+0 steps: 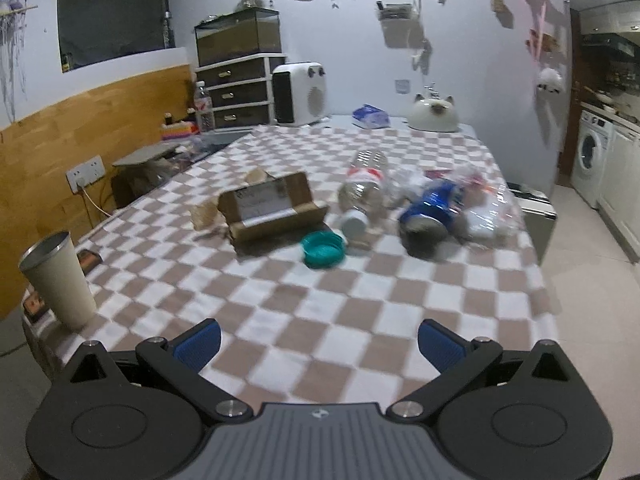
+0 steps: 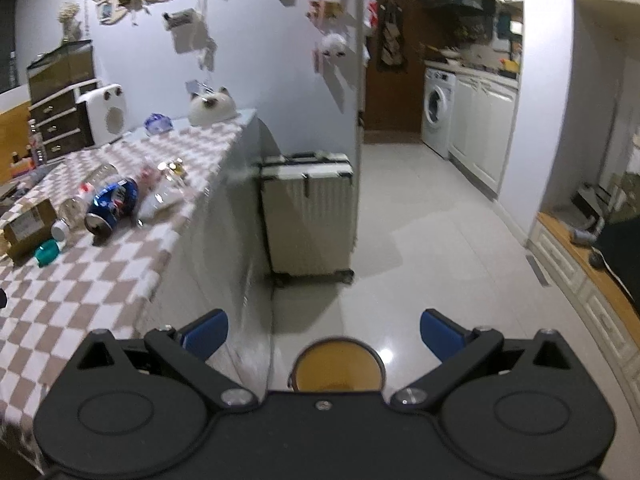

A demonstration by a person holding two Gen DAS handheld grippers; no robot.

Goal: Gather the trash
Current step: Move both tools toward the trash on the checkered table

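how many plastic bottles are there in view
2. One clear bottle lies on the checked cloth between the cardboard box and the blue can; another stands by the drawers. More could be hidden.

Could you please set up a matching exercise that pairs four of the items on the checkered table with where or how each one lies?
Things:
1. blue crushed drink can
2. teal plastic lid
3. beige metal-rimmed tumbler
4. clear plastic bottle with white cap

States:
A. standing upright at the table's near left corner
B. lying on its side between the brown cardboard box and the can
C. lying beside crumpled clear plastic wrap
D. lying flat just in front of the bottle's cap

Pairs: 1-C, 2-D, 3-A, 4-B
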